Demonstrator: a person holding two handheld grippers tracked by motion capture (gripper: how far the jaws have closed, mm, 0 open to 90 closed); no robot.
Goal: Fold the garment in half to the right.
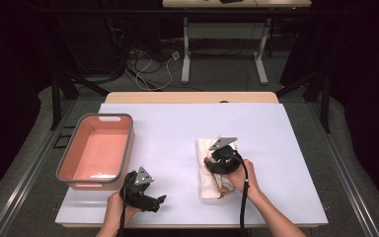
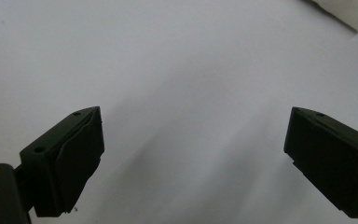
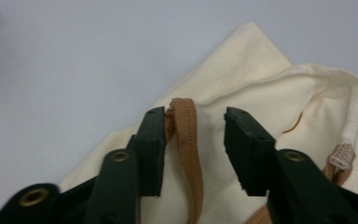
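Right gripper (image 1: pixel 216 157) is held over the cream cloth bag (image 1: pixel 208 177) at the table's right-centre, jaws partly spread w/ a tan strap (image 3: pixel 186 140) seen between them in the right gripper view. Left pad is touching the strap's edge; right pad stands apart from it, so no pinch is made. Bag is laid folded on the white table top (image 1: pixel 177 138), its hemmed opening seen at right in the right gripper view, w/ a small label (image 3: pixel 342 156) near the hem.

Left gripper (image 1: pixel 153 201) is held low near the table's front edge, just in front of the pink bin (image 1: pixel 98 148), well apart from the bag. Its jaws are spread wide, nothing btwn them but bare table.
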